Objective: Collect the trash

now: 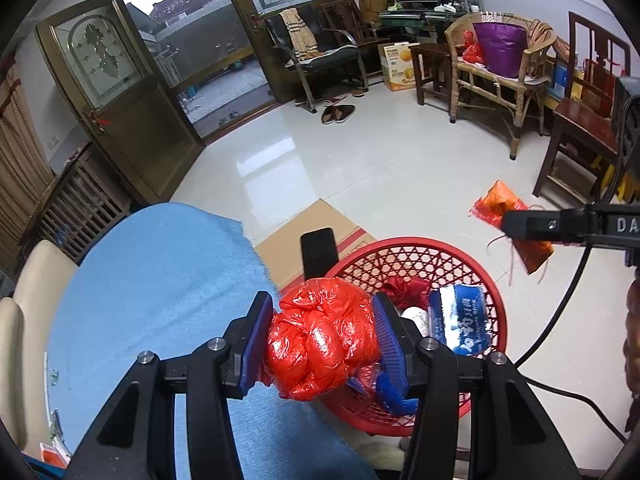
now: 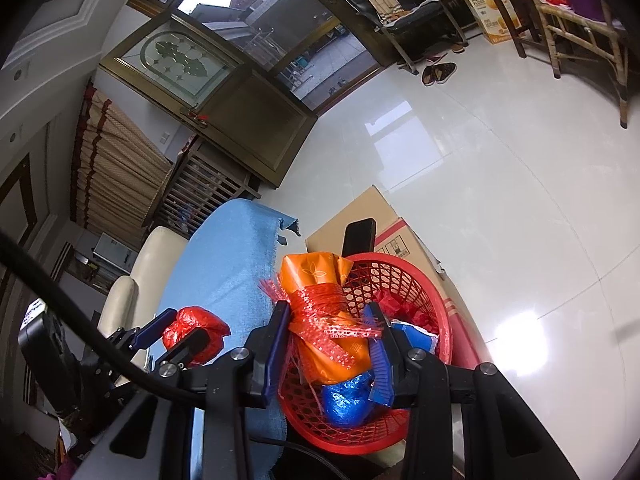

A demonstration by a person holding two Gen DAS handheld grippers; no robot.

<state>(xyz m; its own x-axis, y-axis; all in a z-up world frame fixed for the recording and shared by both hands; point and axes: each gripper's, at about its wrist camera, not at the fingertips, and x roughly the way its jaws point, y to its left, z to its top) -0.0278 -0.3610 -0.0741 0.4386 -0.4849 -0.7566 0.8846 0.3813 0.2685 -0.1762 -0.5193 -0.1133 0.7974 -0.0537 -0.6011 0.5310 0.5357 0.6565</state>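
My left gripper (image 1: pixel 322 338) is shut on a crumpled red plastic bag (image 1: pixel 322 338), held at the left rim of a red mesh basket (image 1: pixel 424 258). It also shows in the right wrist view (image 2: pixel 186 334) with the bag (image 2: pixel 196 326). My right gripper (image 2: pixel 330 340) is shut on an orange packet wrapped in red netting (image 2: pixel 324 304), held above the basket (image 2: pixel 404 280). In the left wrist view the packet (image 1: pixel 500 204) hangs from the right gripper (image 1: pixel 520 224) beyond the basket. The basket holds a blue-white wrapper (image 1: pixel 460 316), blue plastic (image 2: pixel 344 400) and red scraps.
A blue cloth (image 1: pixel 160 288) covers the surface to the left. A cardboard box (image 1: pixel 312 224) and a black phone (image 1: pixel 318 250) stand behind the basket. A cream chair (image 1: pixel 24 320) is far left. Chairs, a wicker bench (image 1: pixel 496 64) and an open door (image 1: pixel 120 92) surround the white tiled floor.
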